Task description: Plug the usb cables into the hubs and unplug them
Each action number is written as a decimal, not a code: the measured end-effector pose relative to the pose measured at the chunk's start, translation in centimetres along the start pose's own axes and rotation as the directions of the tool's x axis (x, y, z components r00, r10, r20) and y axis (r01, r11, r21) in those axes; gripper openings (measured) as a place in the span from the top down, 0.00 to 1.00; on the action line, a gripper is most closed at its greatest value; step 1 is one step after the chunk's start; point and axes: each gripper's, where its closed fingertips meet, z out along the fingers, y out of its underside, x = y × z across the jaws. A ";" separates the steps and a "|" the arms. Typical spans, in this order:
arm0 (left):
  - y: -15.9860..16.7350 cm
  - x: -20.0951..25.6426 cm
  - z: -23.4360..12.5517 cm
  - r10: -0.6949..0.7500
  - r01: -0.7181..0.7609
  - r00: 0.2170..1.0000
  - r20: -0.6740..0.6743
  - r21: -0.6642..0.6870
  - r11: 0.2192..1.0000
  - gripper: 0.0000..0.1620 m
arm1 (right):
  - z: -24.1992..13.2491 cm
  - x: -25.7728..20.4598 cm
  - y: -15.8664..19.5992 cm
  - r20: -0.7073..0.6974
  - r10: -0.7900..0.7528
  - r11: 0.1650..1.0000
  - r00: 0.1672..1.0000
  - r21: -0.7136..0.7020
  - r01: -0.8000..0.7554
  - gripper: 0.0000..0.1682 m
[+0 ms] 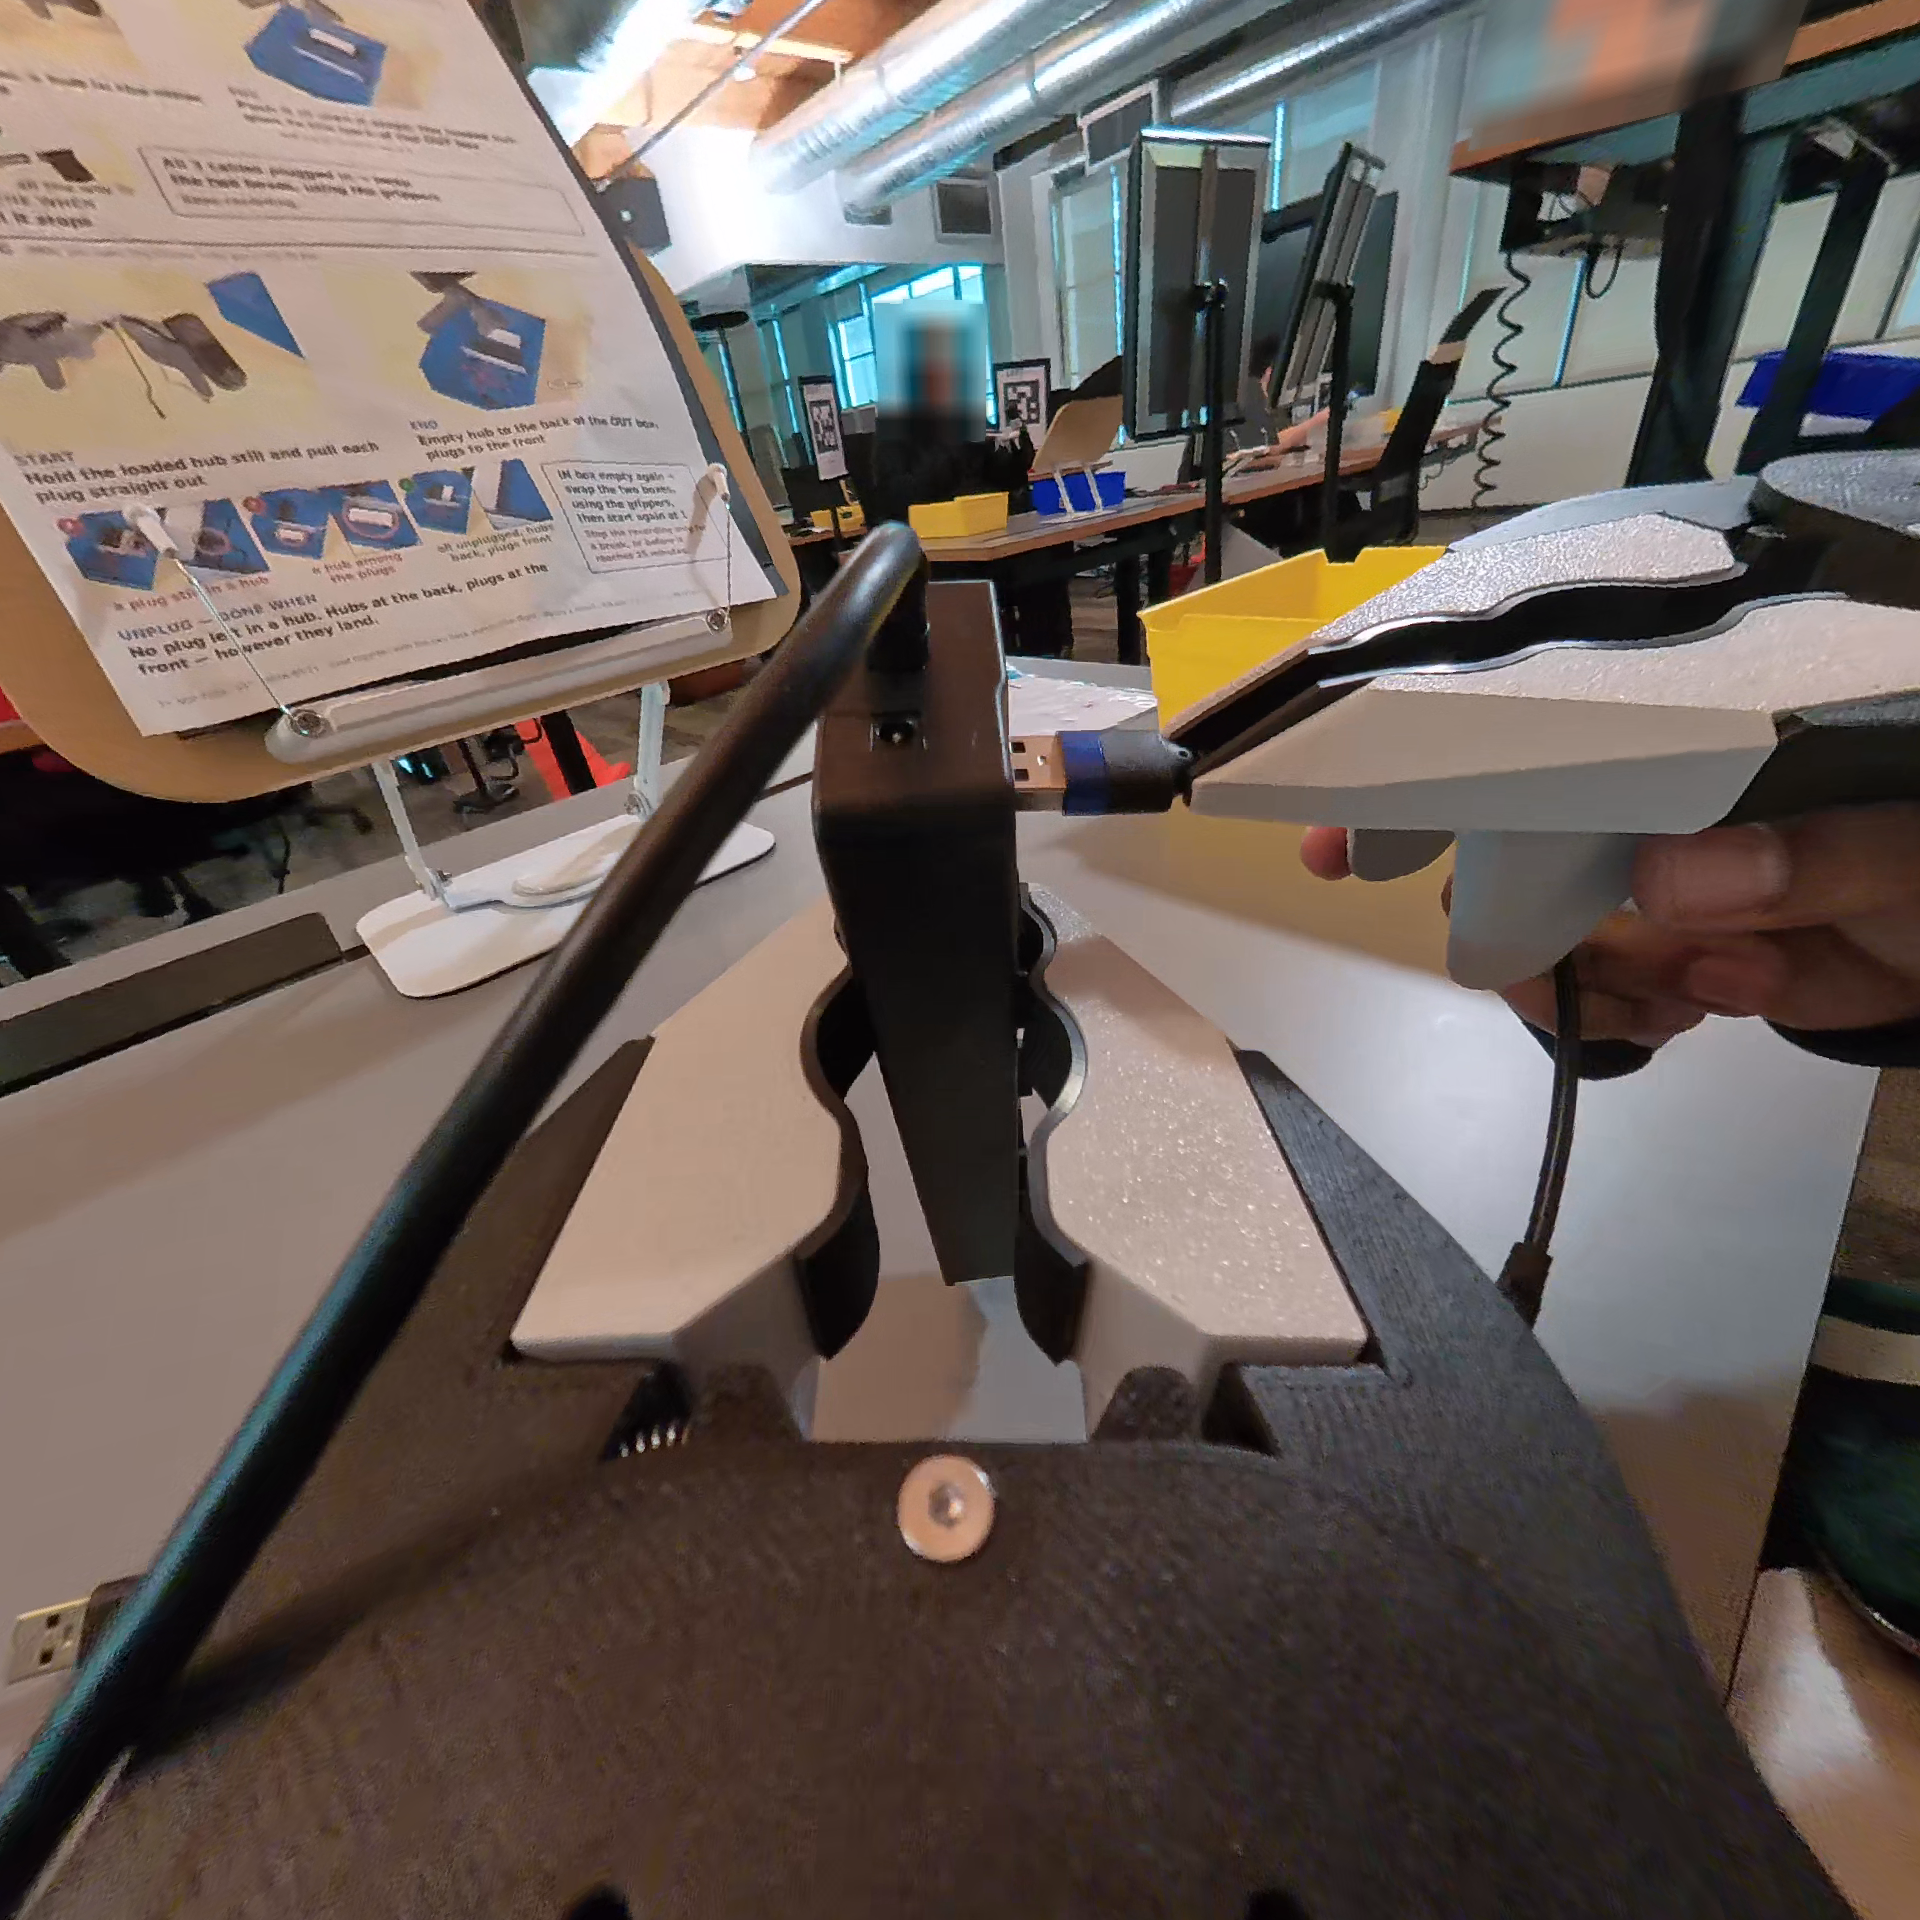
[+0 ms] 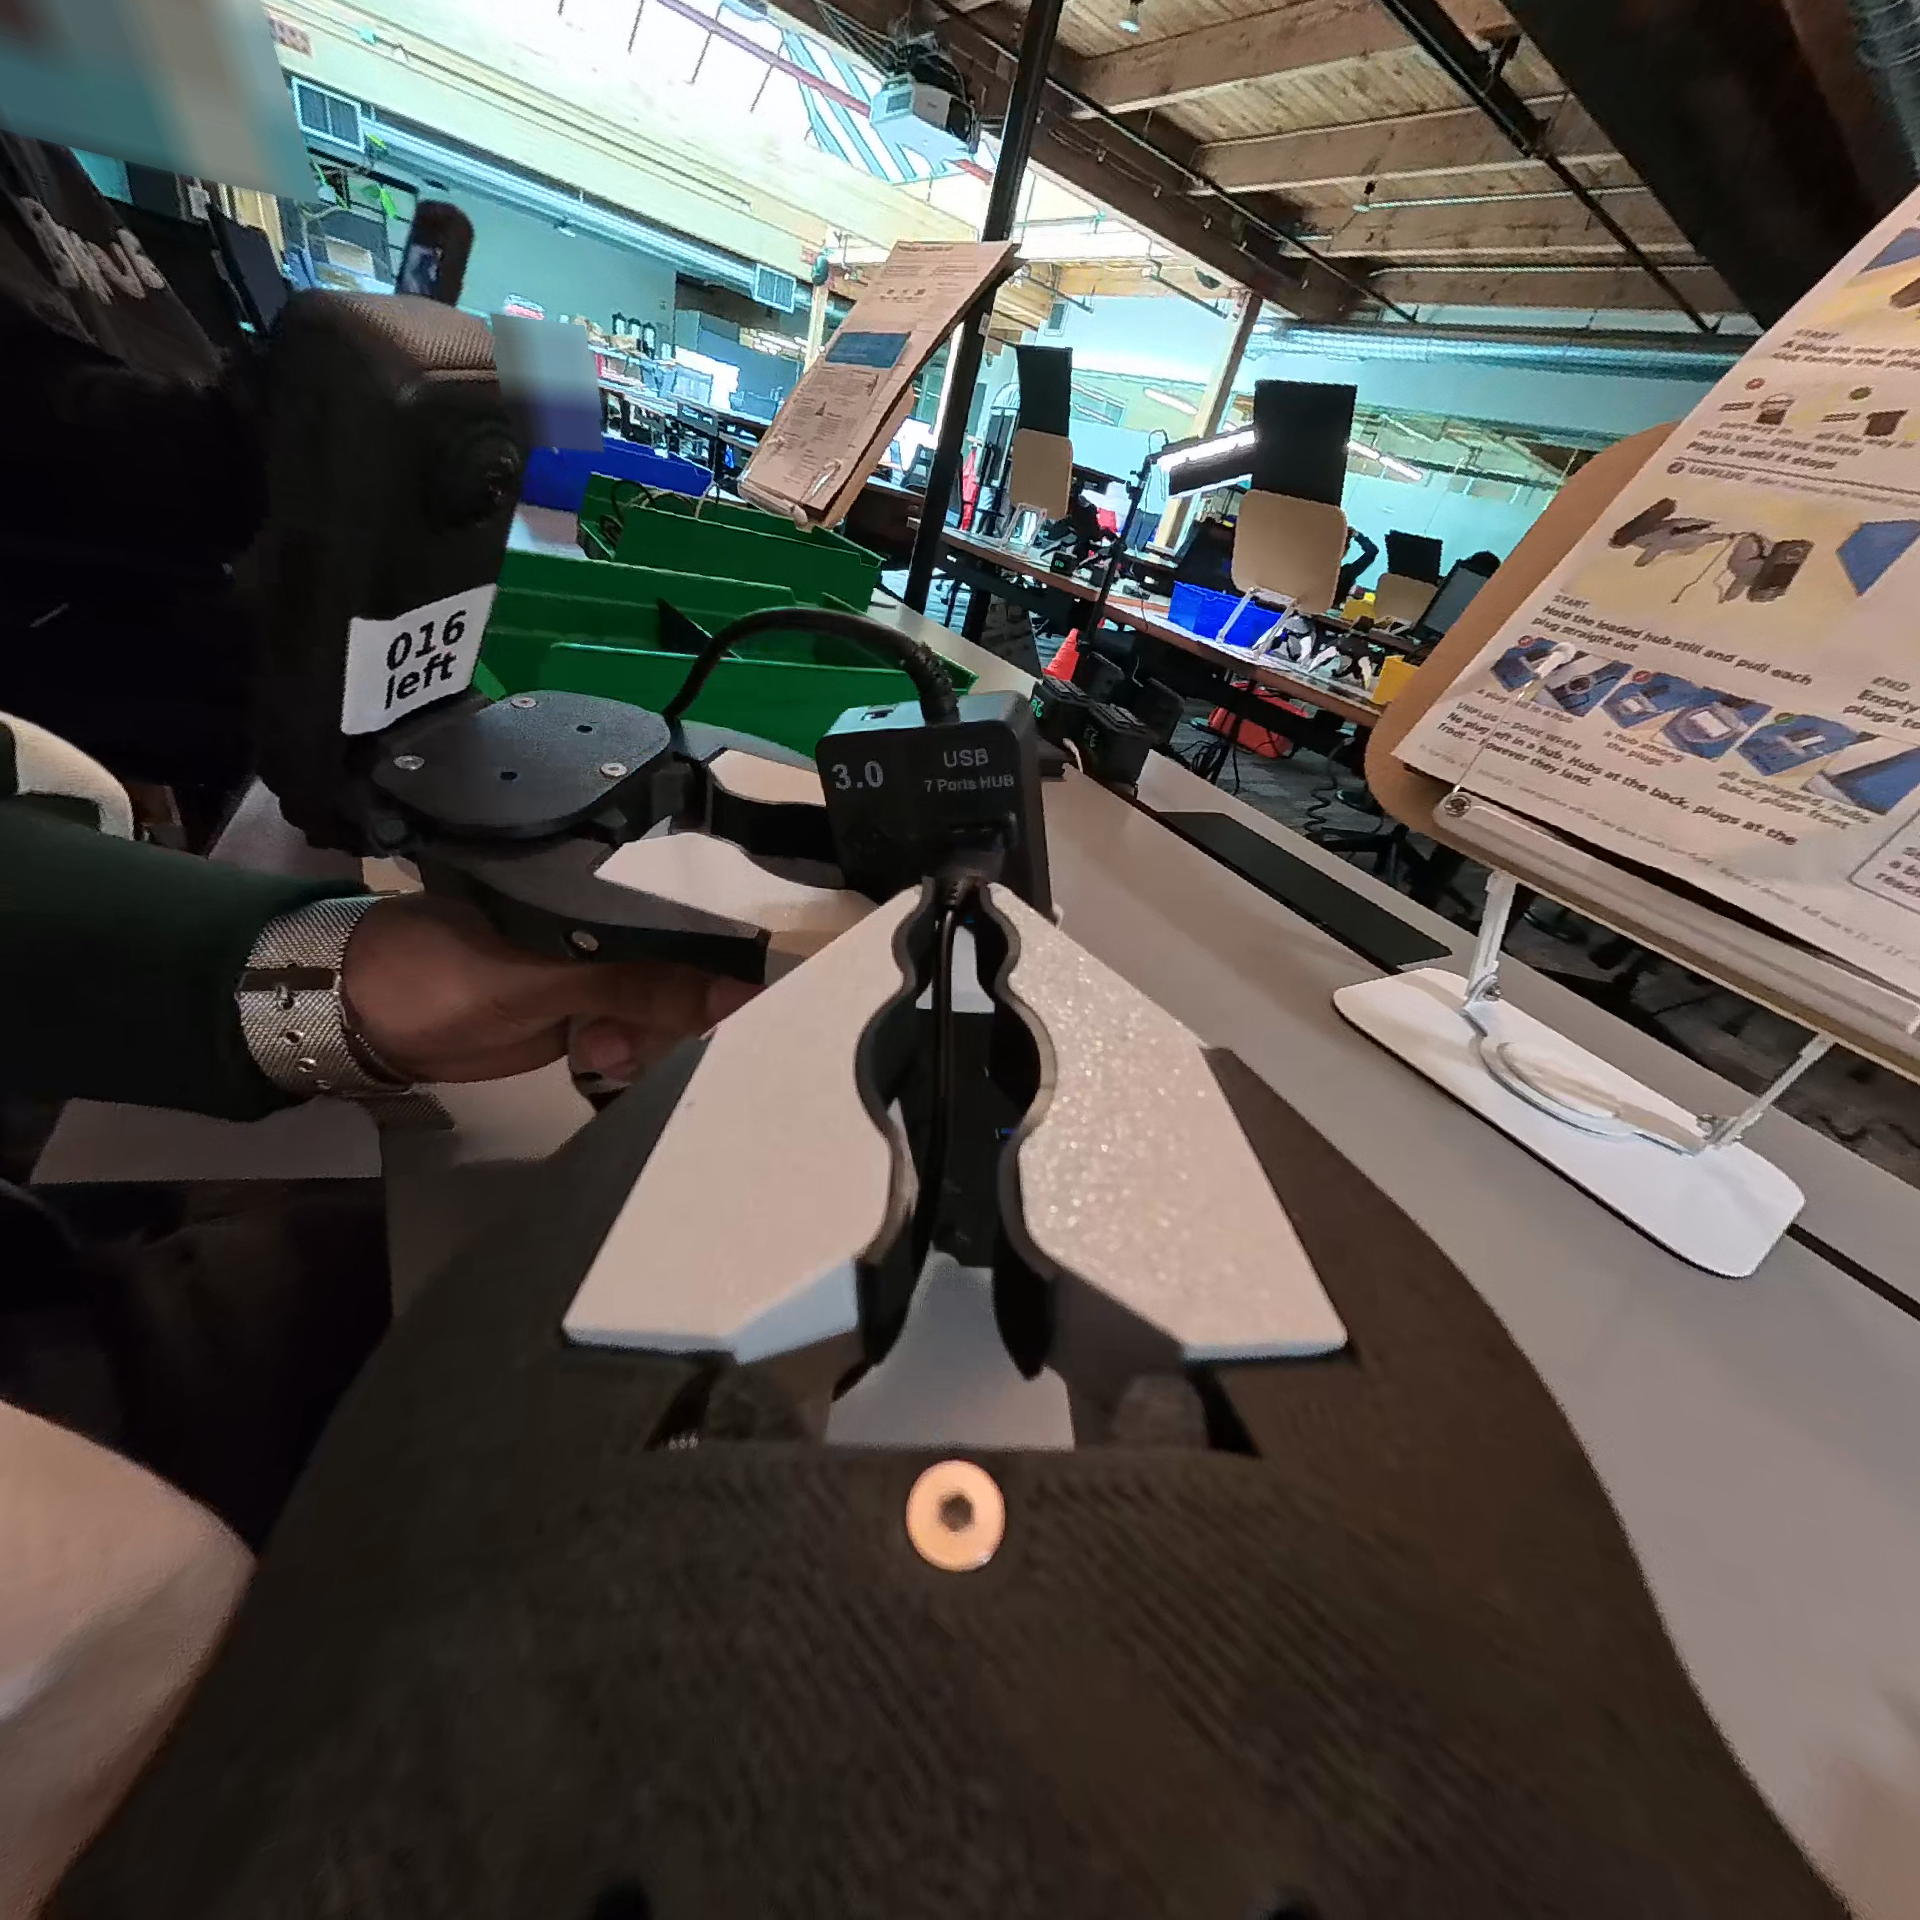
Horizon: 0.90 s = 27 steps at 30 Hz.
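My left gripper [image 1: 935, 966] is shut on a black USB hub [image 1: 914, 883] and holds it upright, edge-on, above the table. The hub's thick black cable [image 1: 582, 997] arcs from its top down to the lower left. My right gripper [image 1: 1184, 769] comes in from the right, shut on a black USB plug with a blue band [image 1: 1091, 774]. The plug's metal end is at the hub's right face; how deep it sits I cannot tell. In the right wrist view my right gripper [image 2: 956, 899] pinches the plug [image 2: 971, 878] against the hub [image 2: 930, 779]; its thin cable [image 2: 943, 1039] runs back between the fingers. The left gripper [image 2: 800, 831] holds the hub from the left.
An instruction sheet on a white stand [image 1: 312, 364] is at the back left and also shows in the right wrist view [image 2: 1662, 644]. A yellow bin [image 1: 1247, 623] sits behind the hub. Green bins [image 2: 675, 634] stand beyond the left gripper. A silver USB plug [image 1: 47, 1642] lies on the grey table [image 1: 1351, 1091].
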 end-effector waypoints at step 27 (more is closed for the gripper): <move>-0.2 0.5 0.0 0.172 -0.168 0.983 0.070 -0.061 0.984 0.84 | -0.3 0.3 -0.6 -0.005 0.040 0.999 0.999 0.020 -0.040 0.97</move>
